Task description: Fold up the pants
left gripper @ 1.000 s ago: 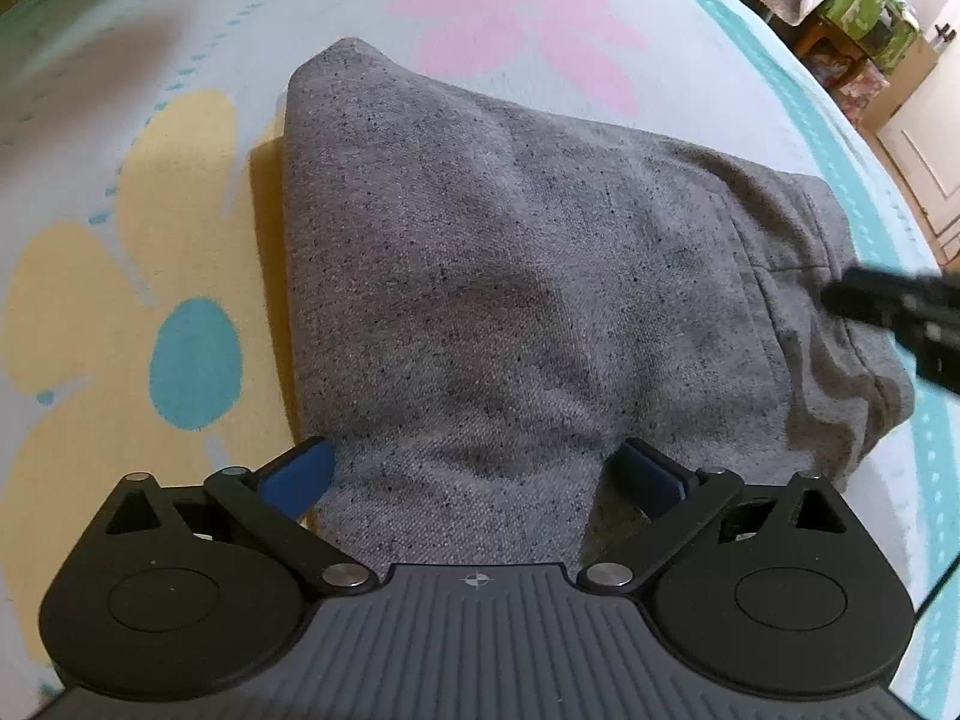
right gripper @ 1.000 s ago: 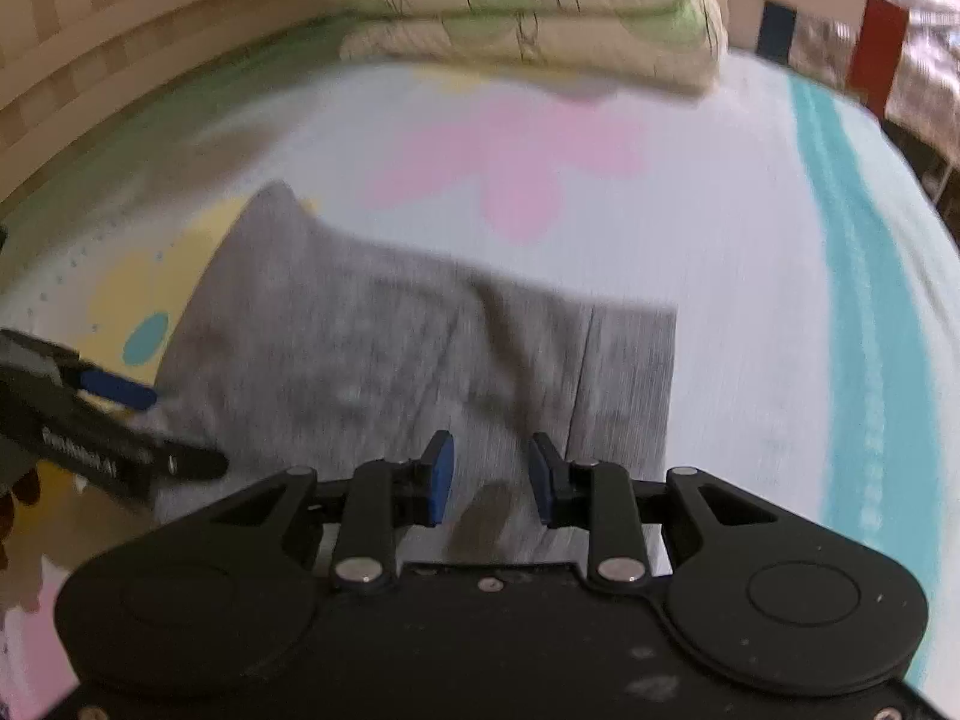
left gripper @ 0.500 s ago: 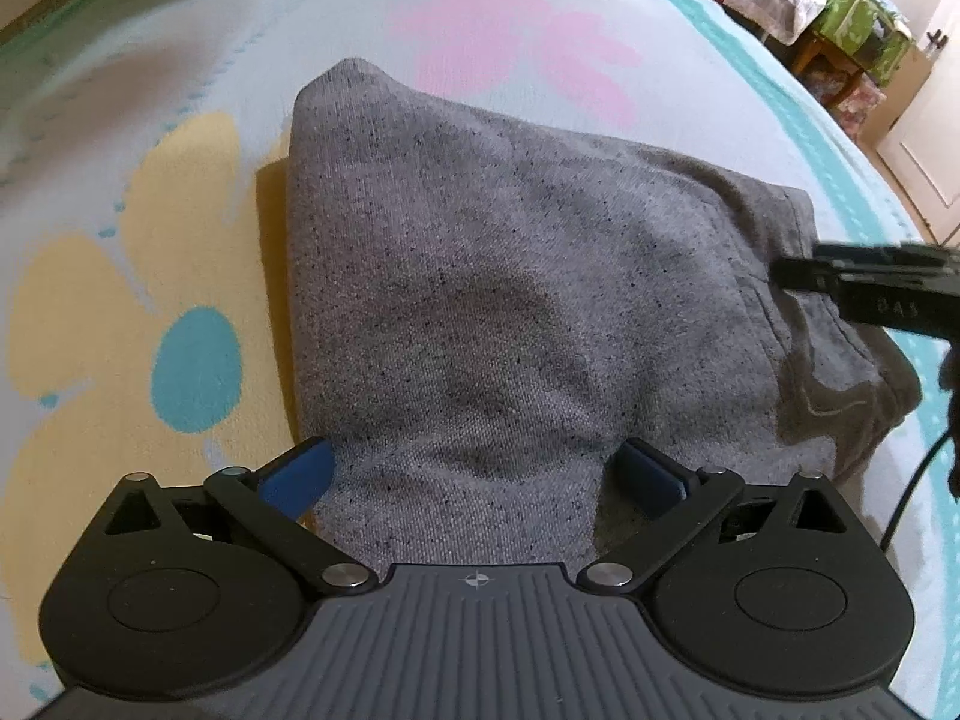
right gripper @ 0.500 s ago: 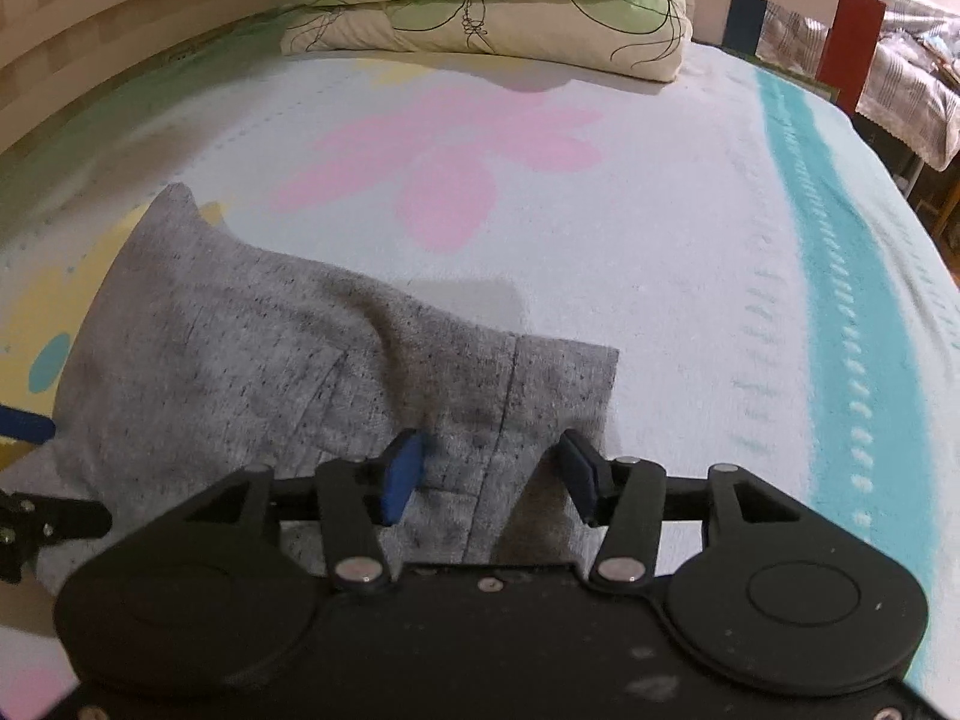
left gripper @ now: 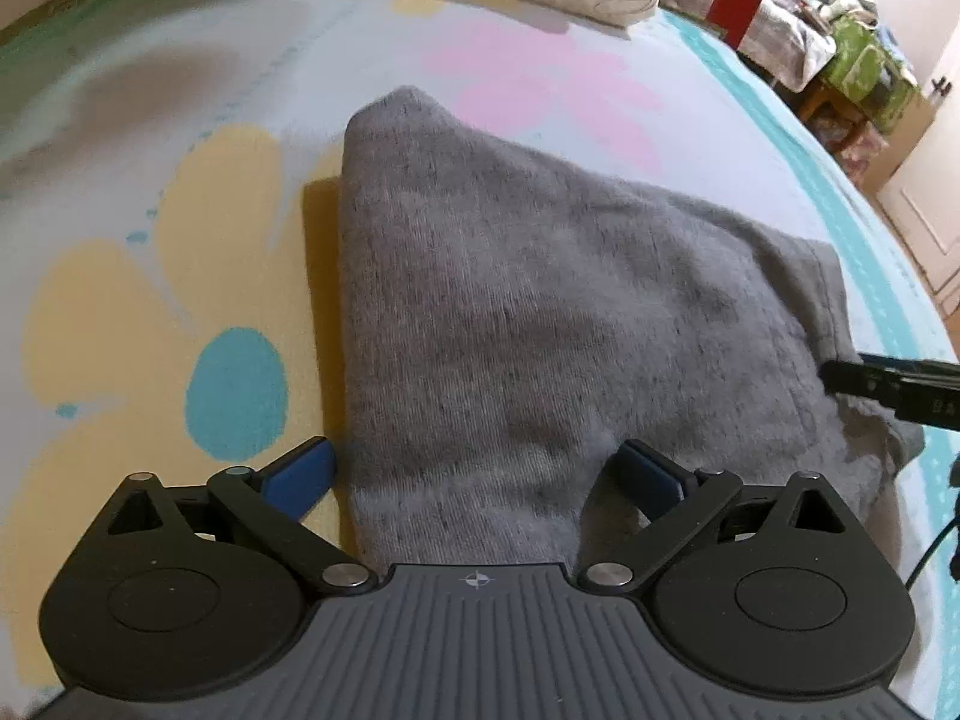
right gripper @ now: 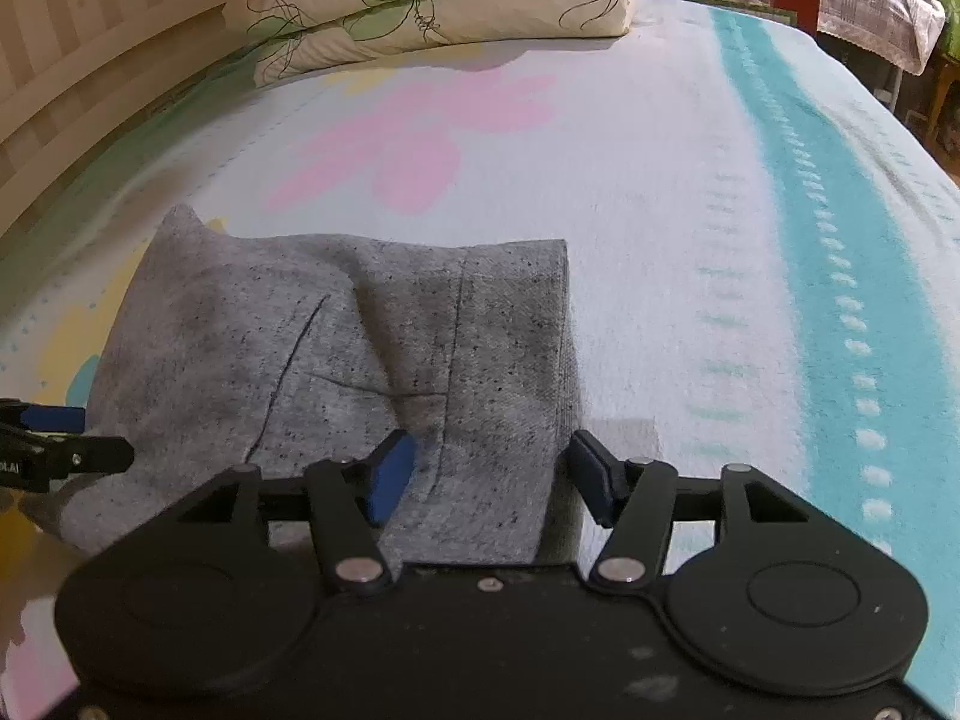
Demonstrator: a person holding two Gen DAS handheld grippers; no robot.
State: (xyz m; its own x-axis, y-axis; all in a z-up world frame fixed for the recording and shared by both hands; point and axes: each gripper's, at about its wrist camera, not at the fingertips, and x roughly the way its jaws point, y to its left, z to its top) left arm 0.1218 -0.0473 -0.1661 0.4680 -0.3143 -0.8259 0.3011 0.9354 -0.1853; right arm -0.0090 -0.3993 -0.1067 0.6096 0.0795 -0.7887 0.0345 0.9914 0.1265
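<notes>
Left wrist: one gray pants (left gripper: pixel 540 324); left gripper (left gripper: pixel 474 480) and right gripper (right gripper: pixel 489 471) both spread wide.

The right tool (right gripper: pixel 489 474) has spread its jaws — 1 second ago the blue pads nearly met, and now they stand wide apart astride the near edge of the grey pants (right gripper: pixel 360 360). It has also closed in on the cloth, which now reaches up between its fingers. In the left tool's (left gripper: pixel 477 471) view the pants sit farther off, with more bed ahead.
</notes>
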